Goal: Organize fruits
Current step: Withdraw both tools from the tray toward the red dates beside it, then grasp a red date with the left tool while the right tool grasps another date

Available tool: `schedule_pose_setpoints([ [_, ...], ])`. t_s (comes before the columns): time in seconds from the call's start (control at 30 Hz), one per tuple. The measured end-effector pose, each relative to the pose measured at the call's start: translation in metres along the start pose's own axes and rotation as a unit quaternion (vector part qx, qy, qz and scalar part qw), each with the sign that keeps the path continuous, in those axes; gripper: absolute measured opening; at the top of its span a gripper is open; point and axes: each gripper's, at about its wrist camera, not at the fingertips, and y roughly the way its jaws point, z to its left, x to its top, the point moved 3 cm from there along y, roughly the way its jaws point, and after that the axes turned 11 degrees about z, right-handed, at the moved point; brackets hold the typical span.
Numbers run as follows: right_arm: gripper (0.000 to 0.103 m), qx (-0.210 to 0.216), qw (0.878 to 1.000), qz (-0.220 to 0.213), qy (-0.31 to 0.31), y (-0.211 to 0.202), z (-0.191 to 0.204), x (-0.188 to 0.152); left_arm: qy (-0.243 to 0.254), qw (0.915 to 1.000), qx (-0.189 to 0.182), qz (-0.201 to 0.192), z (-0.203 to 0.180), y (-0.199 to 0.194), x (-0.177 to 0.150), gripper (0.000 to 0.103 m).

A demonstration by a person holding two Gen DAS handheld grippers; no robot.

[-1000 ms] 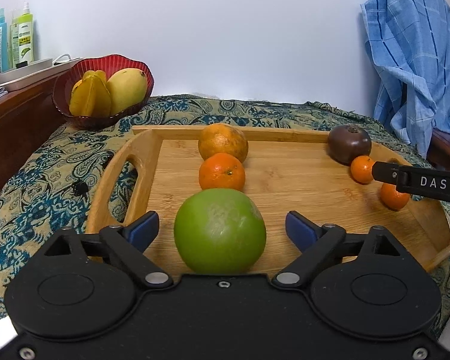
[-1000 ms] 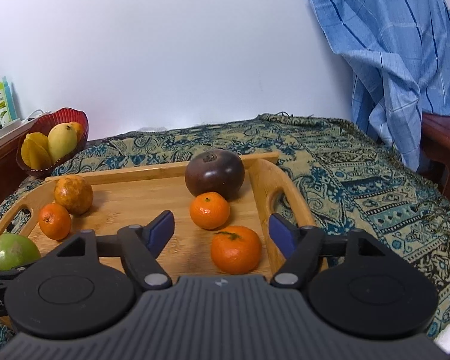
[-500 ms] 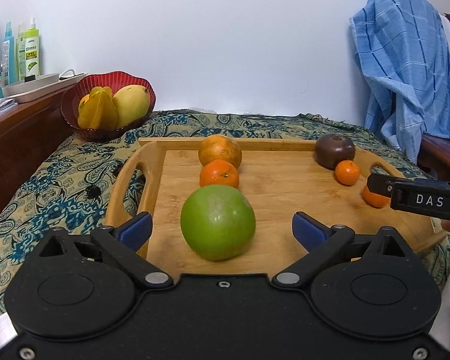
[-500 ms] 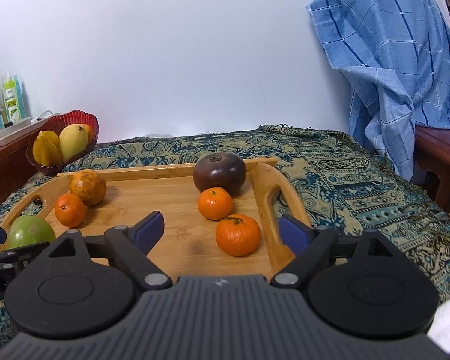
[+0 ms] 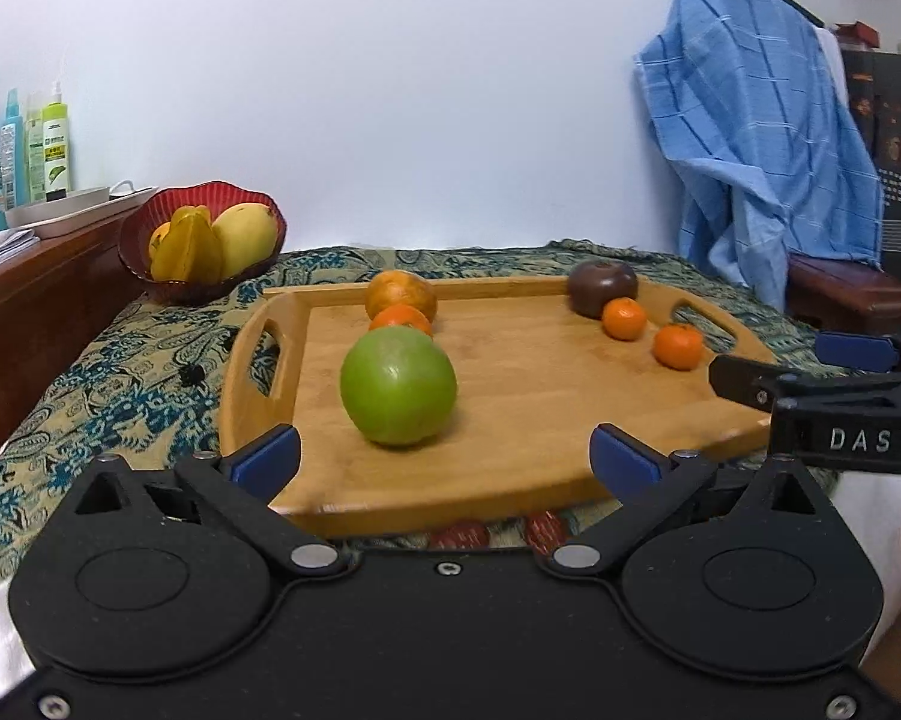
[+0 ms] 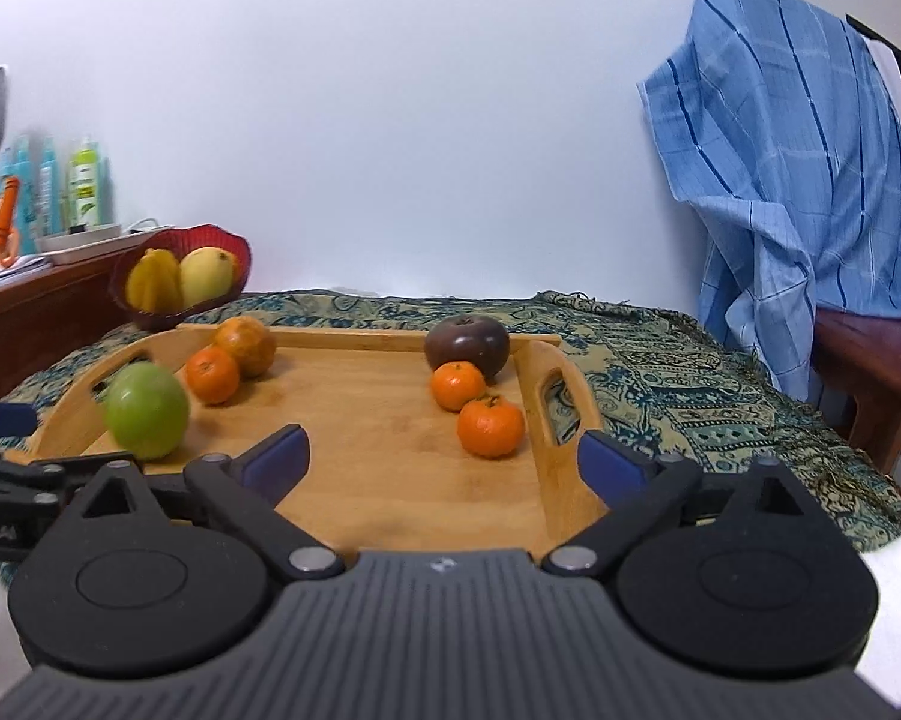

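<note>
Writing: white letters "DAS" on the side of the right gripper (image 5: pixel 858 390), seen from the left wrist view; the labels on the bottles (image 5: pixel 27 150) far left of the jaws are too small to read.
Left gripper (image 5: pixel 444 456): jaws wide apart and just been opening, nothing gripped; they stand over the near edge of the tray, short of the fruit.
Right gripper jaws (image 6: pixel 441 462): spread wide, just been opening, nothing between the pads.
Wooden tray (image 5: pixel 540 396): ahead of both pairs of jaws, on the patterned cloth (image 5: pixel 120 372) over the surface, a handle cut-out at each end.
Green fruit (image 5: pixel 397 385): on the tray, straight ahead of the left jaws and apart from them.
Behind it: an orange (image 5: pixel 401 319), then a larger mottled orange (image 5: pixel 401 294), in one row running away from the left jaws.
Ahead of the right jaws: nearest tangerine (image 6: pixel 490 426), second tangerine (image 6: pixel 457 385), dark purple fruit (image 6: pixel 466 345) at the far rim, in a close row beside the right handle.
Red bowl (image 5: pixel 144 234): off the tray, far left of the jaws, holding a starfruit (image 5: pixel 187 246) and a mango (image 5: pixel 243 234).
Open room: bare board in the tray's middle, between the two rows.
Blue checked cloth (image 5: pixel 750 138): hanging far right.
</note>
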Motion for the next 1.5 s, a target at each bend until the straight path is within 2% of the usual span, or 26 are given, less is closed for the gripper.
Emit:
schedule_pose_setpoints([
  [0.33, 0.101, 0.010, 1.000, 0.020, -0.022, -0.023, 0.016, -0.034, -0.012, 0.9995, -0.006, 0.028, 0.002, -0.003, -0.025, 0.102],
  [0.53, 0.100, 0.017, 0.999, 0.035, -0.015, -0.025, 0.022, -0.047, -0.010, 0.9990, -0.002, 0.044, 0.005, 0.002, -0.029, 0.087],
  [0.63, 0.096, 0.020, 0.999, 0.040, -0.021, -0.026, 0.026, -0.052, -0.015, 0.9985, -0.005, 0.052, 0.006, 0.005, -0.029, 0.075],
  [0.7, 0.092, 0.023, 0.999, 0.042, -0.026, -0.027, 0.030, -0.055, -0.016, 0.9980, -0.011, 0.059, 0.006, 0.007, -0.029, 0.062],
  [0.8, 0.085, 0.031, 0.998, 0.049, -0.026, -0.028, 0.033, -0.059, -0.015, 0.9976, -0.013, 0.066, 0.006, 0.010, -0.030, 0.053],
  [0.93, 0.078, 0.043, 0.997, 0.055, -0.019, -0.028, 0.035, -0.063, -0.013, 0.9975, -0.015, 0.067, 0.005, 0.012, -0.029, 0.048],
  [1.1, 0.060, 0.055, 0.996, 0.062, -0.023, -0.028, 0.039, -0.067, -0.013, 0.9973, -0.018, 0.070, 0.001, 0.015, -0.028, 0.042],
  [1.3, 0.047, 0.057, 0.996, 0.065, -0.036, -0.027, 0.045, -0.069, -0.010, 0.9972, -0.020, 0.072, -0.002, 0.019, -0.026, 0.035],
  [1.43, 0.042, 0.059, 0.995, 0.063, -0.041, -0.027, 0.047, -0.070, -0.008, 0.9972, -0.019, 0.071, -0.004, 0.020, -0.025, 0.028],
  [1.5, 0.031, 0.063, 0.995, 0.065, -0.042, -0.027, 0.049, -0.070, -0.008, 0.9974, -0.017, 0.070, -0.004, 0.020, -0.025, 0.026],
])
